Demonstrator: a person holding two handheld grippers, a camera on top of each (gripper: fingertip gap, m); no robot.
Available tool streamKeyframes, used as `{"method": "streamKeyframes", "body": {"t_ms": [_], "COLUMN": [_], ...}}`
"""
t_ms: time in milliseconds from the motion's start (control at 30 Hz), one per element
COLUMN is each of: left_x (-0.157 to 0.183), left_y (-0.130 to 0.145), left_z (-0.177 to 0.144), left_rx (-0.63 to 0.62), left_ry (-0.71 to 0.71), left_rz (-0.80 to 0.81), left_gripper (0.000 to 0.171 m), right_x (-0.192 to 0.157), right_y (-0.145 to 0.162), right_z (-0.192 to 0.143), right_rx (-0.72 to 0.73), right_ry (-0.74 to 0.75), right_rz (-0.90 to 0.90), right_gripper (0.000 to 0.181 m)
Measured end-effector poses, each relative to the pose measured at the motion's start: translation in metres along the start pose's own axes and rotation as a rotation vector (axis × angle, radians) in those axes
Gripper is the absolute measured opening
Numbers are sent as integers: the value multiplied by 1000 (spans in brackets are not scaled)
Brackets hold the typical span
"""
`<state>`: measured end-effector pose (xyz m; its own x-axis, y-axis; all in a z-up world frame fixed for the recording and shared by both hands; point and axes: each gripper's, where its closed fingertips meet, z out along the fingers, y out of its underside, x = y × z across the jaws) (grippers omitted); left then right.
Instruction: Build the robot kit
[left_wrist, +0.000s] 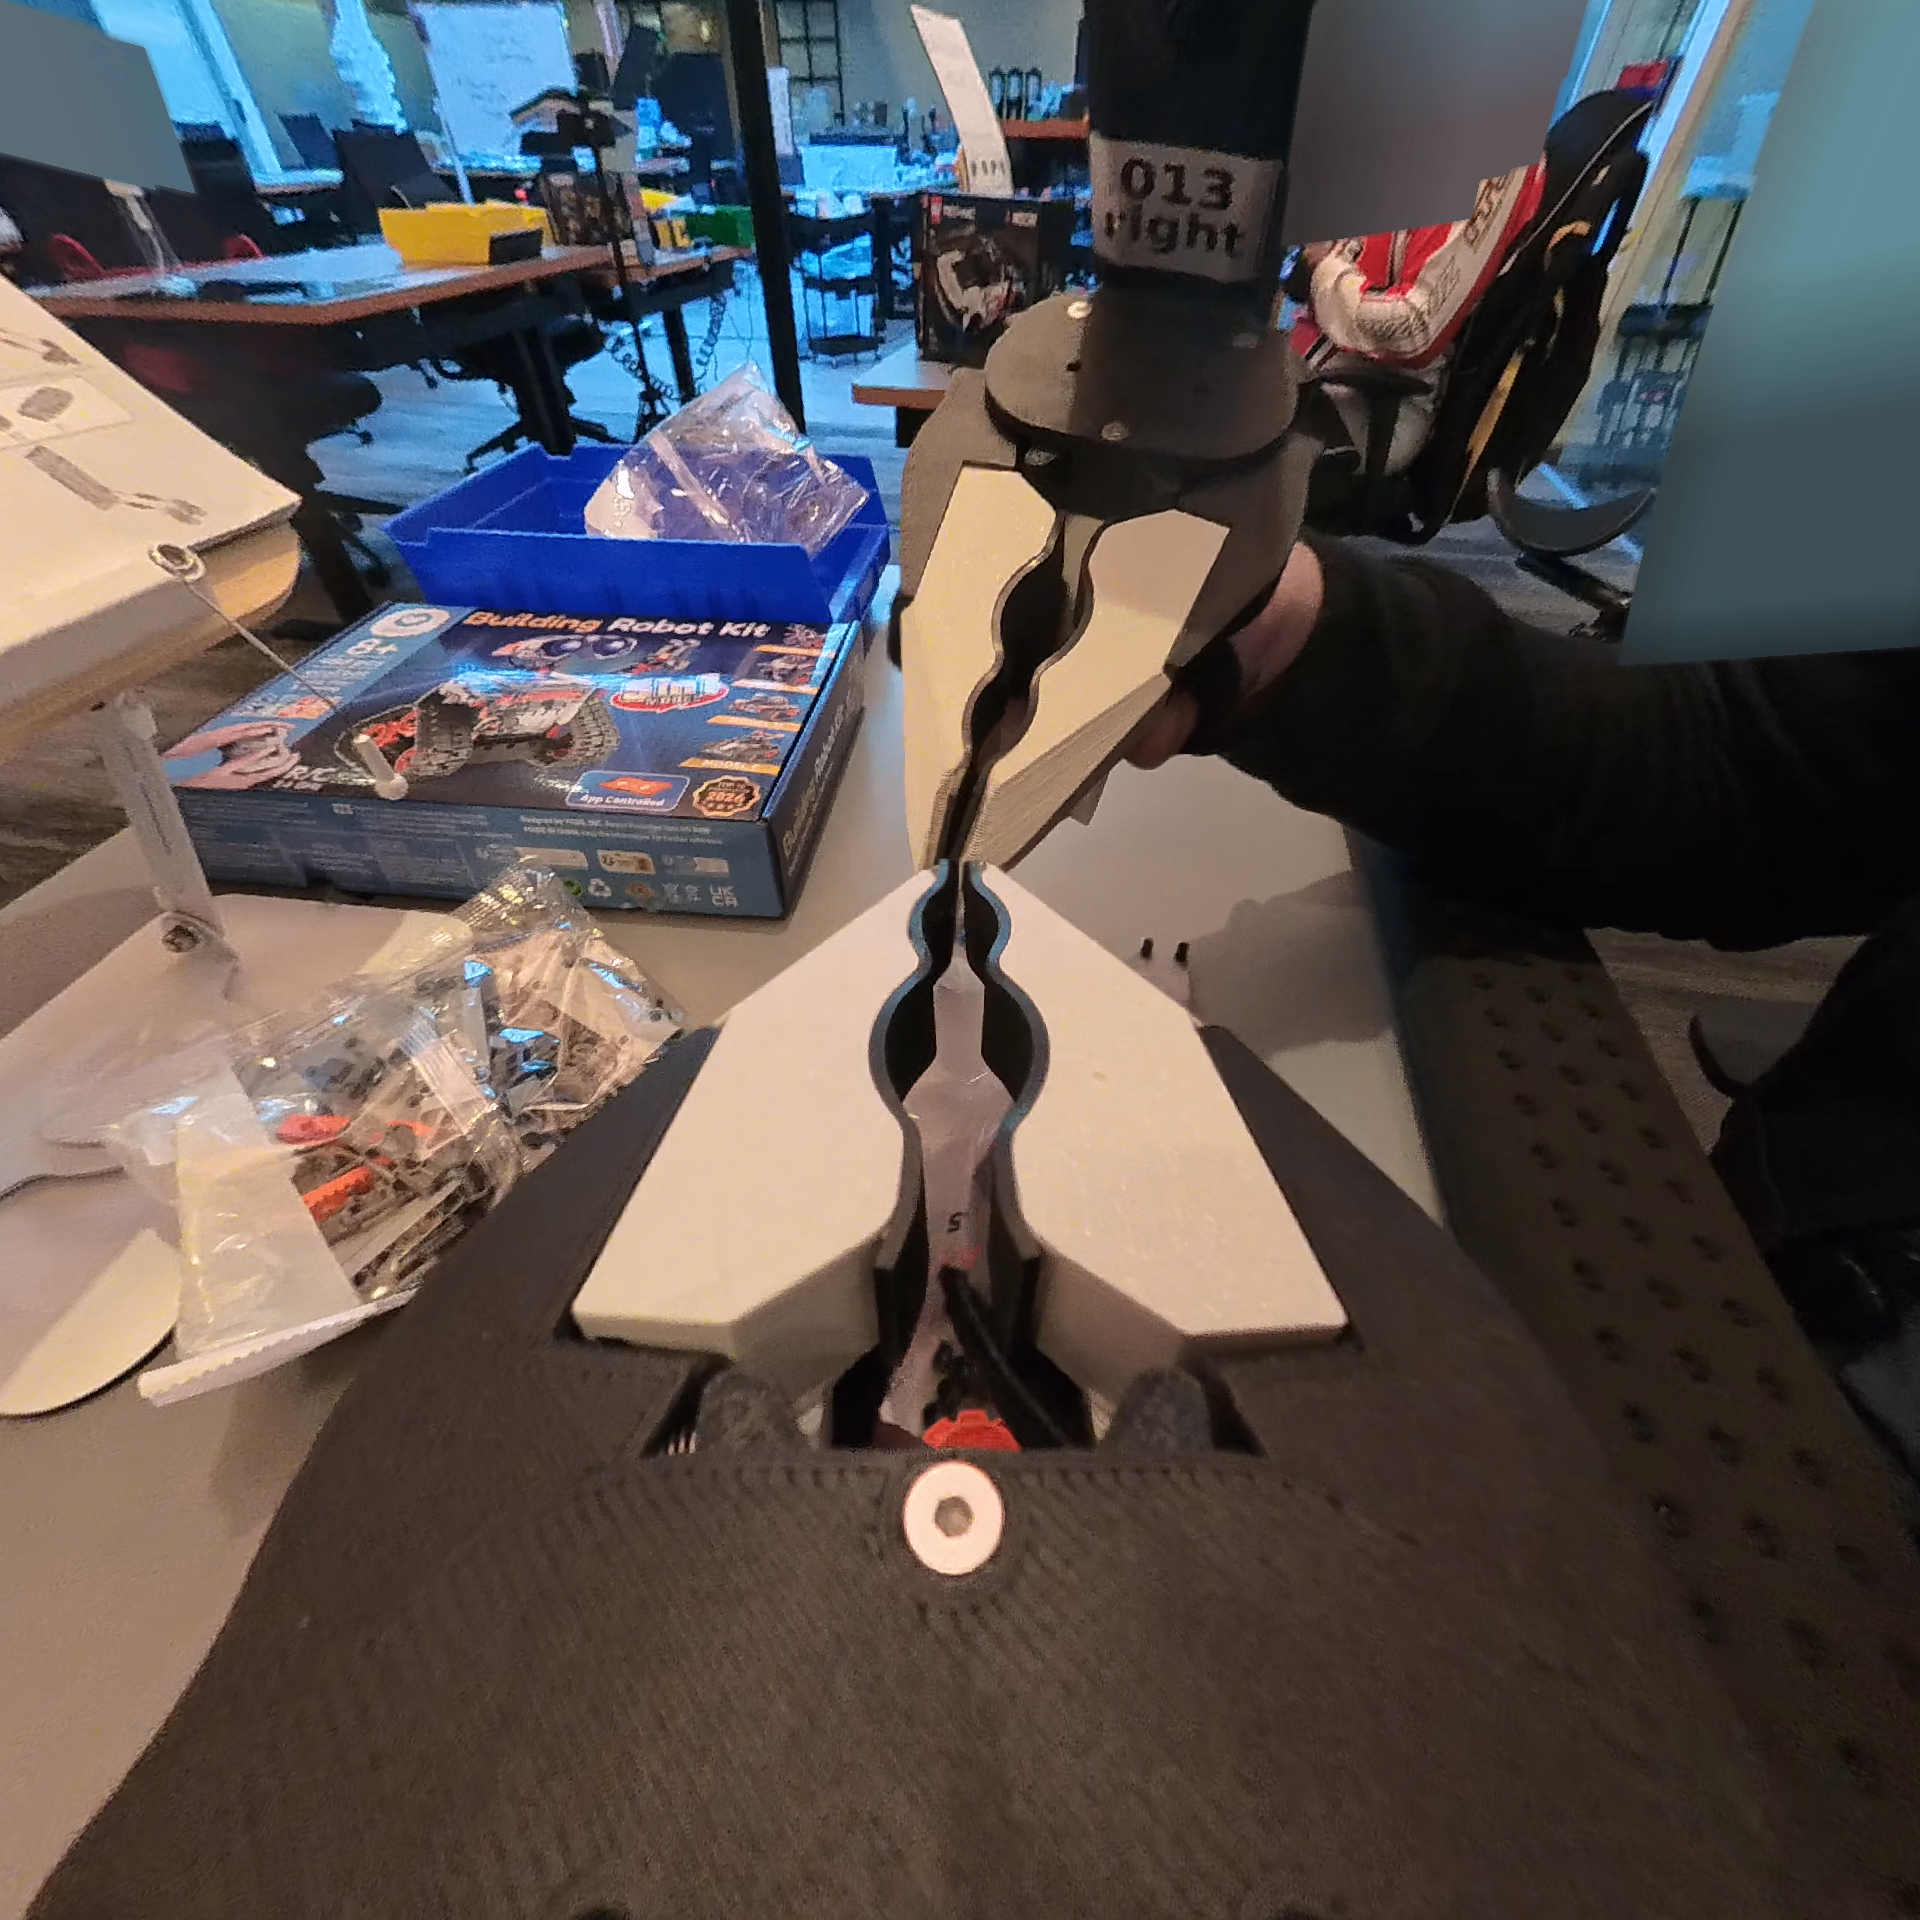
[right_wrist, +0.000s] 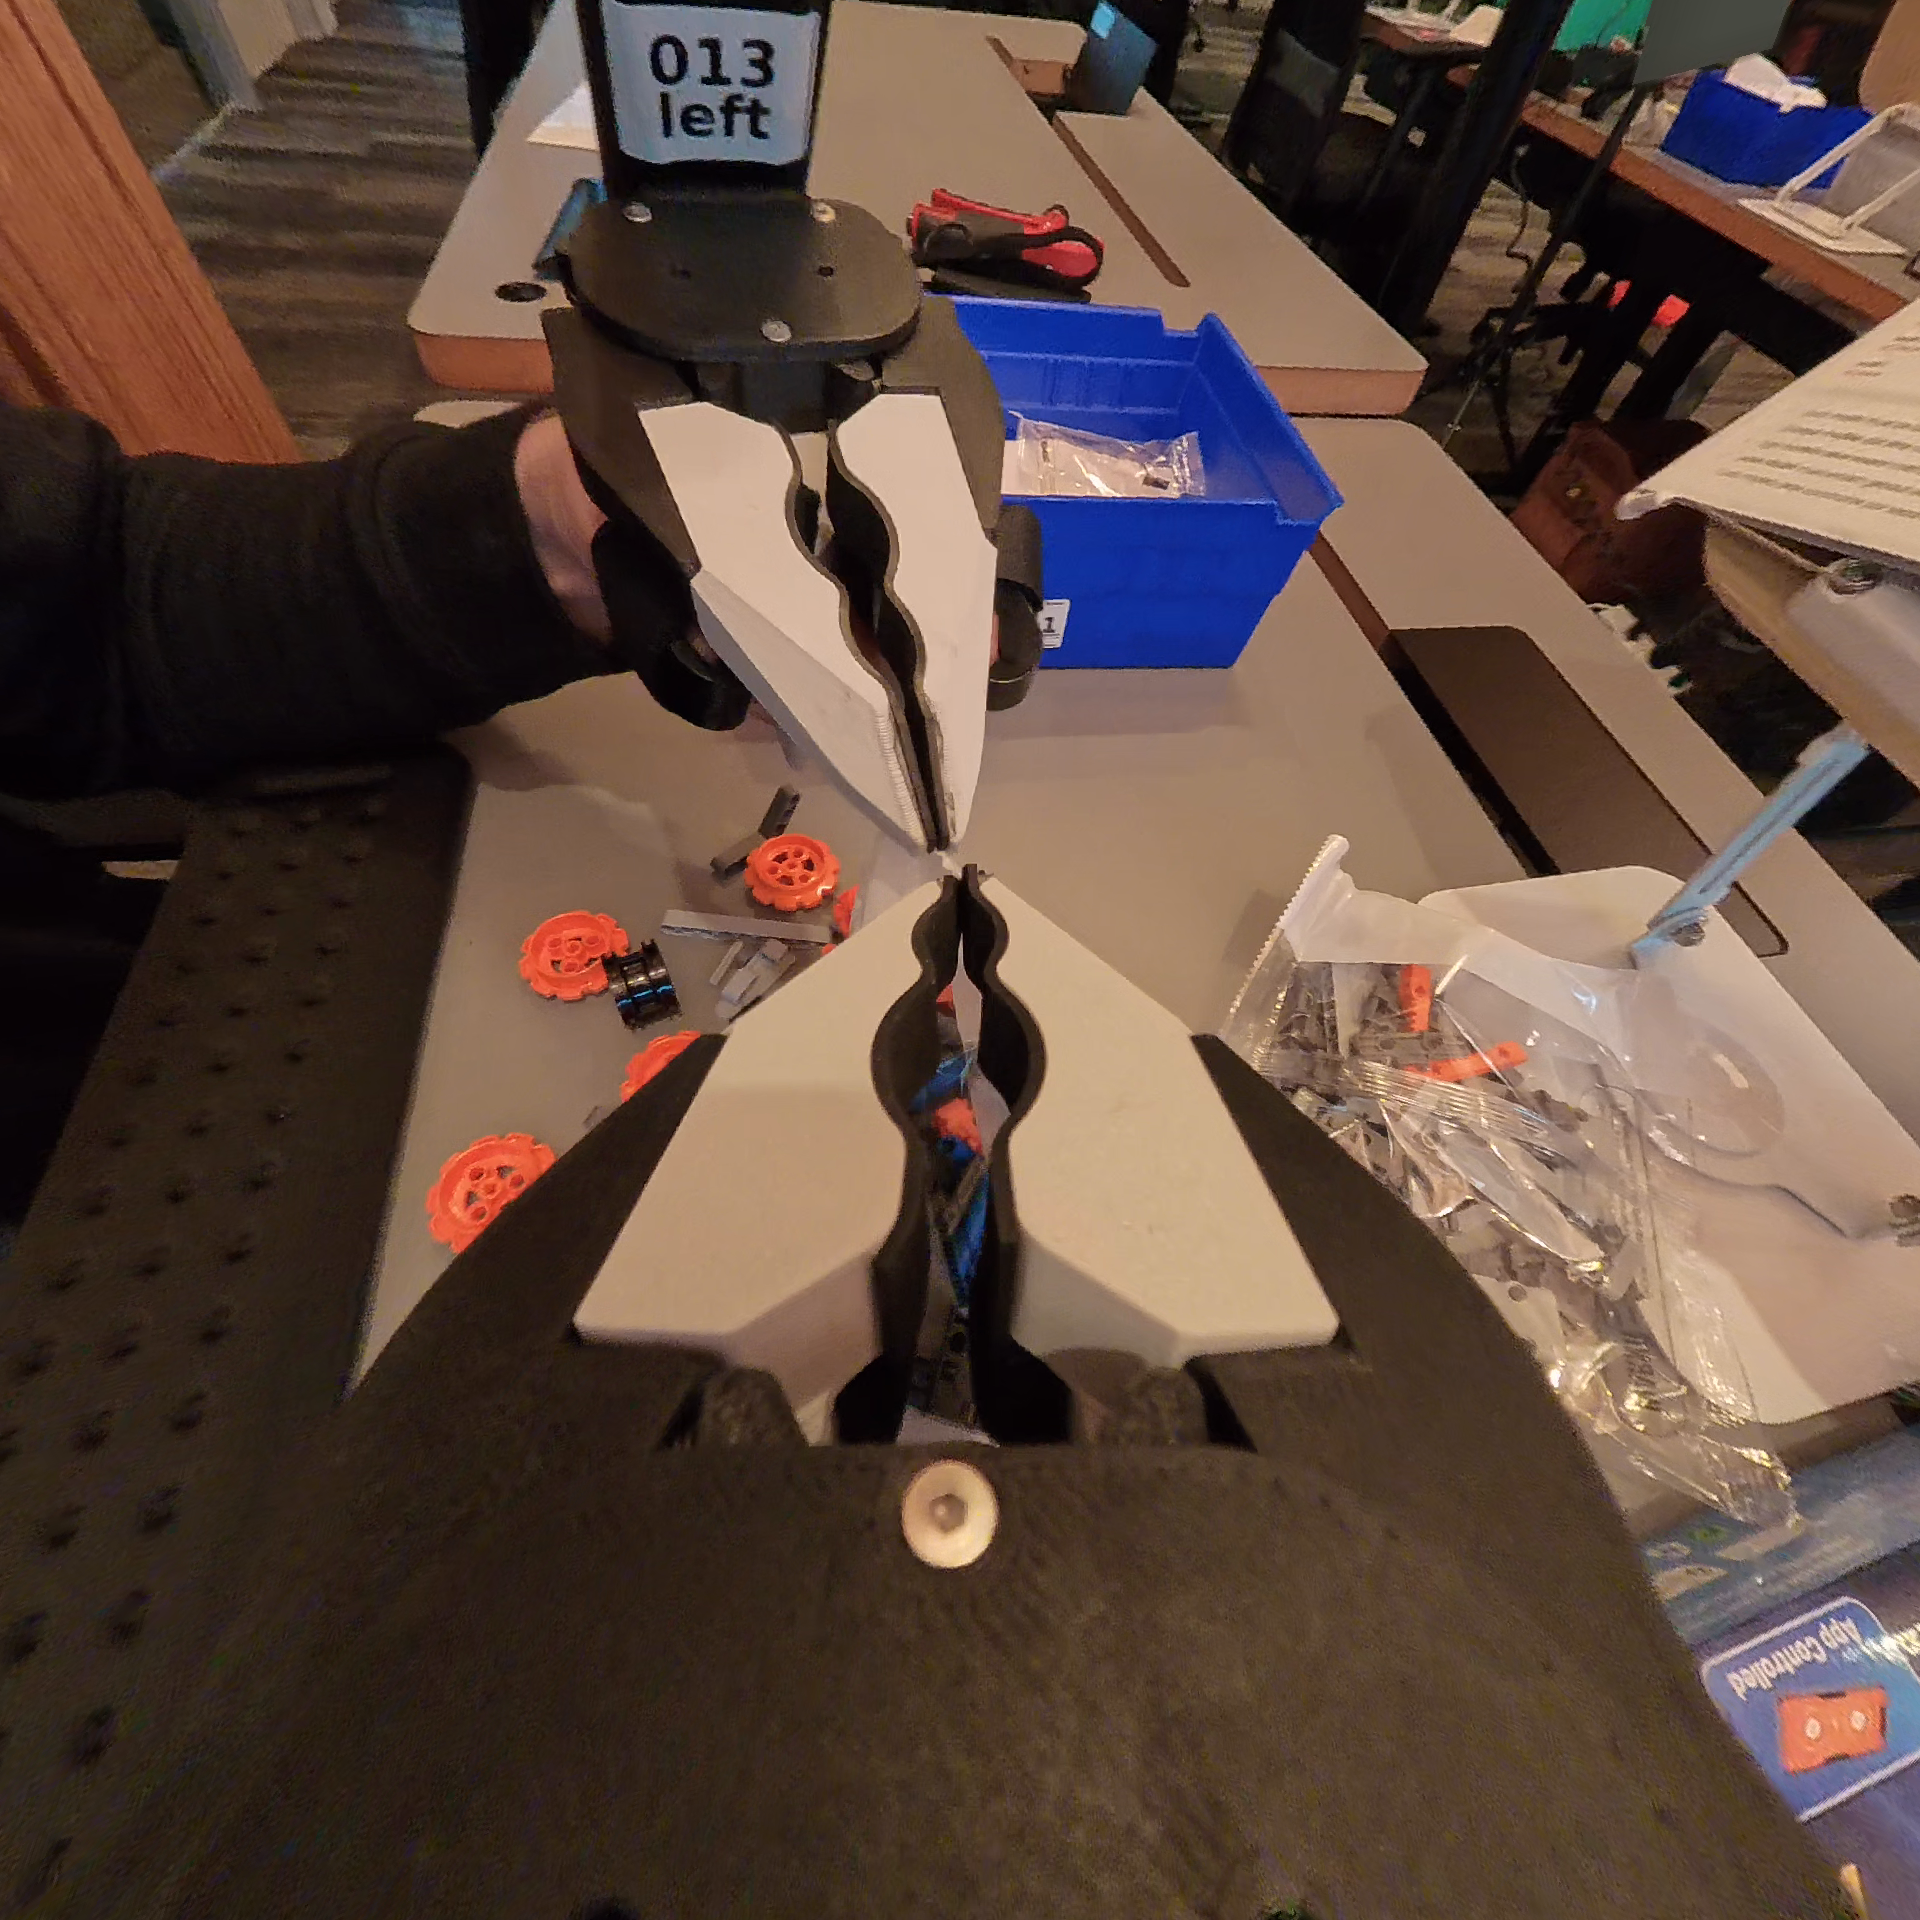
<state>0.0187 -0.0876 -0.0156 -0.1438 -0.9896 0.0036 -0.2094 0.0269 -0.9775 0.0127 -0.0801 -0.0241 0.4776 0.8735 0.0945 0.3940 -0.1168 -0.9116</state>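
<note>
Left tool (left_wrist: 954, 871): jaws closed, tips together, with only the wavy gaps between the pads left. A small clear bag (left_wrist: 961, 1174) with dark and orange pieces shows through those gaps, hanging below the tips; the grip point itself is too small to confirm. Right tool (right_wrist: 961, 881): jaws likewise closed tip to tip, the same bag (right_wrist: 956, 1132) with blue and orange pieces visible through its gaps.

The two tools meet nose to nose, tips nearly touching, each gripped by a hand in a dark sleeve (right_wrist: 260, 592).

Beneath and to the left of the right tool, loose parts lie on the grey desk (right_wrist: 1143, 790): orange wheels (right_wrist: 569, 954), a black hub (right_wrist: 642, 985) touching one wheel, and grey beams (right_wrist: 743, 927). To its right lies a larger clear bag of parts (right_wrist: 1455, 1091), partly over a white stand base (right_wrist: 1714, 1143).

Left of the left tool, the same larger bag (left_wrist: 416, 1060) lies near. Beyond it is a printed kit box (left_wrist: 540, 748), then a blue bin (left_wrist: 634, 551) holding a crumpled clear bag (left_wrist: 727, 468).

Ahead of the right tool, behind the left tool, stands another blue bin (right_wrist: 1164, 509) with a small bag (right_wrist: 1112, 457) inside.
</note>
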Motion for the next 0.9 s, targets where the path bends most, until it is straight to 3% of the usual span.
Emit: {"method": "streamKeyframes", "body": {"t_ms": [233,333,433,533,900], "left_x": [-17,-15,-6,-14,-19], "left_y": [9,9,12,17,30], "left_z": [0,-4,-7,-4,-2], "left_rx": [-56,-55,-75,-113,-208], "left_ry": [-118,-89,-13,-82,-146], "left_rz": [37,24,-12,27,116], "left_gripper": [0,0,19,4,1], "right_x": [4,5,5,5,6], "right_y": [6,6,7,9,16], "right_z": [9,10,10,12,18], "right_rx": [-30,-36,-38,-51,-92], "right_ry": [52,62,60,65,87], "right_rz": [-4,-10,-6,-22,-45], "right_gripper": [0,0,0,0,0]}}
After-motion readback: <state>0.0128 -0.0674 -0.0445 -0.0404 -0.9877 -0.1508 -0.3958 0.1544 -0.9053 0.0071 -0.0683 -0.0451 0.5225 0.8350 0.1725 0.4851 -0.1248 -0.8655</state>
